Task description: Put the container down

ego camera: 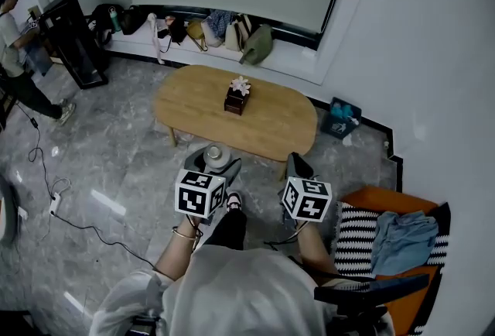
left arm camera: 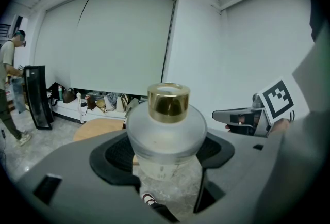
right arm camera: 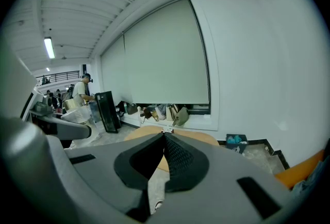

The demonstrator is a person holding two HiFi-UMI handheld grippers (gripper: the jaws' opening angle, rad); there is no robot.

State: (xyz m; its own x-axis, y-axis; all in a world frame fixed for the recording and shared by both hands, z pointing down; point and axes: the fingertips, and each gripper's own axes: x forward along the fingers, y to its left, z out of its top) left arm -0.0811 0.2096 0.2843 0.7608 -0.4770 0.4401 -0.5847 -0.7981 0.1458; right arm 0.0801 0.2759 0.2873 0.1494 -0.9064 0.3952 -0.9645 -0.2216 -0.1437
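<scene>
A frosted glass container [left arm camera: 166,135] with a gold cap stands upright between the black pads [left arm camera: 119,155] of my left gripper [left arm camera: 166,152], which is shut on its body. In the head view the container [ego camera: 216,156] and left gripper [ego camera: 213,166] hang over the grey floor, just short of the near edge of the oval wooden table [ego camera: 271,129]. My right gripper [ego camera: 298,166] is level with it to the right. Its jaws [right arm camera: 164,136] meet at the tips with nothing between them. The left gripper view shows the right gripper [left arm camera: 242,116] off to the side.
A dark box topped with a flower [ego camera: 237,98] sits mid-table. An orange chair [ego camera: 390,207] with a striped cushion and blue cloth is at the right. Bags [ego camera: 232,34] line the window ledge. A person [ego camera: 15,56] stands by a black cabinet [ego camera: 73,36] far left. Cables [ego camera: 54,203] cross the floor.
</scene>
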